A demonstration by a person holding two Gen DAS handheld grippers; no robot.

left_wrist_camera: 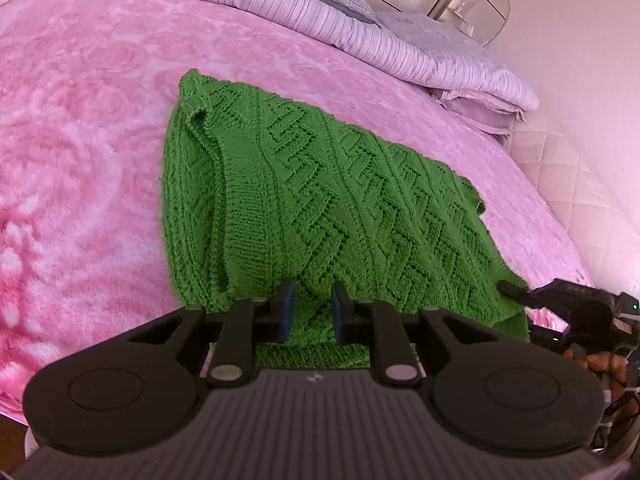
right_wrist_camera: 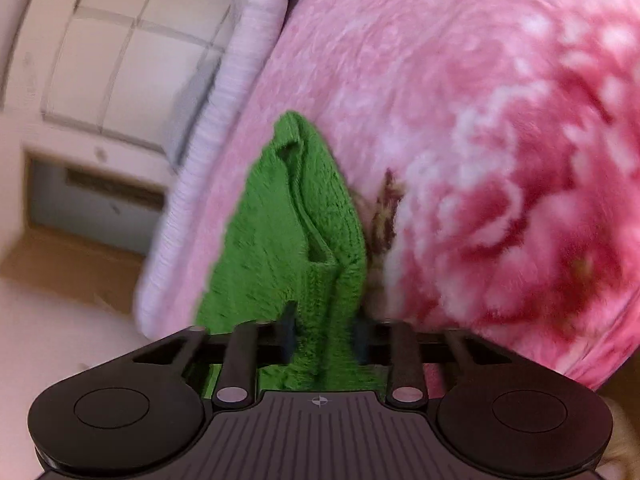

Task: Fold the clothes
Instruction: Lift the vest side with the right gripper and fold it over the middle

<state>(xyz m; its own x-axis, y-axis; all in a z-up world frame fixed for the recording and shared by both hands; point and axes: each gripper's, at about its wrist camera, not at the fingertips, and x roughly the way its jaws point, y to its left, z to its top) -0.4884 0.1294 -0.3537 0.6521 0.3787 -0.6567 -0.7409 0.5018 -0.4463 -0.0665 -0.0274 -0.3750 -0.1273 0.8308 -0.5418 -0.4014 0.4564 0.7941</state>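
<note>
Left wrist view: the green knit sweater (left_wrist_camera: 320, 200) lies on the pink blanket (left_wrist_camera: 80, 160), long axis running from near the camera up-left toward the pillows (left_wrist_camera: 360, 28), and the left gripper (left_wrist_camera: 312, 308) has its jaws clenched on a bunch of the near hem, w/ the right gripper (left_wrist_camera: 516, 292) touching the near-right corner (grip there hidden). Right wrist view (blurry): the right gripper (right_wrist_camera: 324, 332) straddles a raised ridge of sweater (right_wrist_camera: 288, 240), cloth filling the gap, seemingly grasping it, so both grippers sit at the near edge and the fold prob. goes away, along that axis.
</note>
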